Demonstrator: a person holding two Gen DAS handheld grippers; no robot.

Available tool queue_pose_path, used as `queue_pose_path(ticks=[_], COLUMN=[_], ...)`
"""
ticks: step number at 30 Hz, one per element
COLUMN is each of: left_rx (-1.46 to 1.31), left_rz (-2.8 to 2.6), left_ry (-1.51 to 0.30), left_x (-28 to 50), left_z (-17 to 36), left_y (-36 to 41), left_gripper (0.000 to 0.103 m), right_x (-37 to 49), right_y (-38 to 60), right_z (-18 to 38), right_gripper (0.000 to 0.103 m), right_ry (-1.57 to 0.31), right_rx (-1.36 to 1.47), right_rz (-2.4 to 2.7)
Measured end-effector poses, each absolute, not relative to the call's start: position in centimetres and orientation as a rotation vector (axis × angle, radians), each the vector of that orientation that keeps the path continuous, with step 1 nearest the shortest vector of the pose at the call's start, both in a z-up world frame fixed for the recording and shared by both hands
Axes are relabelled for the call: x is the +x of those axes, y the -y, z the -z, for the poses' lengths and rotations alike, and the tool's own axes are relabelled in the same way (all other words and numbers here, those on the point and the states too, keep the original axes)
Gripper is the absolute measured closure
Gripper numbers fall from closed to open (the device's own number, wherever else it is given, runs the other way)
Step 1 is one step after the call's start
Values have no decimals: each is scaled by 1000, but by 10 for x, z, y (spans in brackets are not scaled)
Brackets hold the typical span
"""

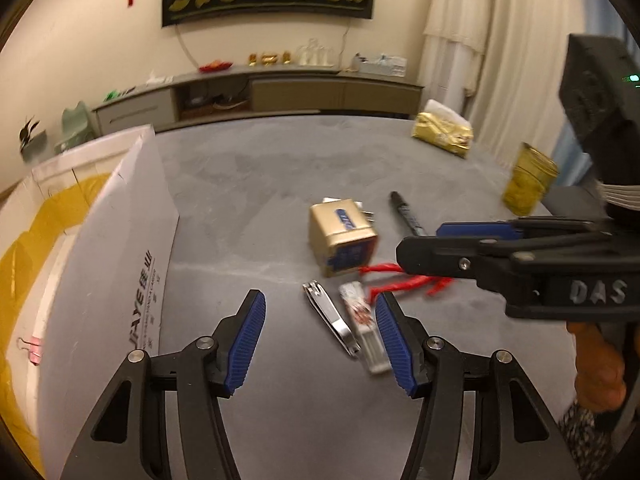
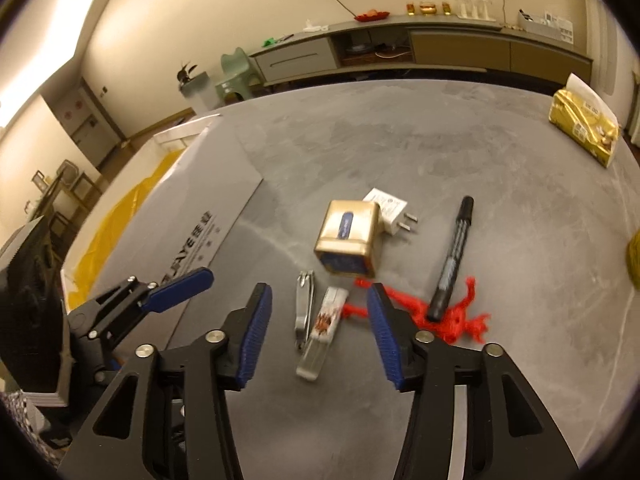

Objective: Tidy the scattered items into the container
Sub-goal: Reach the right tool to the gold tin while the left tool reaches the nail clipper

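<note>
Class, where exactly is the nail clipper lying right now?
In both wrist views, the nail clipper lies on the grey table, beside the lighter, just below the gold tin.

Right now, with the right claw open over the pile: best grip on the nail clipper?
Take the nail clipper across its narrow width at mid-body, coming straight down from above. It lies flat on the table, long axis running away from the right claw, so the fingers straddle it. The lighter lies close alongside on its right, so that finger has little room.

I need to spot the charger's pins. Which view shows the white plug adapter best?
The right wrist view: the white plug adapter shows its body and both pins behind the gold tin box. In the left wrist view the box hides most of the adapter.
</note>
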State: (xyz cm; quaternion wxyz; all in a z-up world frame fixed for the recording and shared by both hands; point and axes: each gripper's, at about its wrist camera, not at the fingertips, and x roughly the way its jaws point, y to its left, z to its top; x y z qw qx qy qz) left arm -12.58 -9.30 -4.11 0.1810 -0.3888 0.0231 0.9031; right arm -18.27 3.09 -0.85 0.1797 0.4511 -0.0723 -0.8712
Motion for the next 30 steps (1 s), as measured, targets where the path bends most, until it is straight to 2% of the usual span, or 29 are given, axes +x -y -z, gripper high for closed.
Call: queue_pose_path(ticks=[11, 17, 22, 23, 24, 25, 27, 30], left_rx=[-1177, -1252, -1251, -1235, -1227, -1224, -1238, -1225], left_rz=[-2476, -2489, -2482, -2500, -2514, -2538, -2557, -2537], left_ry=[20, 116, 46, 13, -10, -44, -107, -78], left_x=[-140, -158, -161, -159, -160, -159, -159, -156], left_z=[72, 88, 96, 96, 97, 96, 99, 101], left_y=[80, 97, 87, 84, 84, 84, 83, 89], left_gripper=[44, 44, 43, 43, 46, 62, 77, 77], right_x=[-247, -263, -273, -274, -275, -275, -273, -270], right_y=[-6, -22, -26, -26, -26, -27, -30, -31], right_z=[47, 64, 64, 64, 63, 62, 61, 60], right_gripper=[43, 44, 44, 48, 50, 50, 50, 50], right_ry=[25, 91, 46, 25, 6, 0, 24, 35], right_rx=[1427, 1514, 1522, 1516, 1515, 1515, 1516, 1517], right_rz=[2485, 2441, 2438, 2438, 2439, 2440, 2427, 2415])
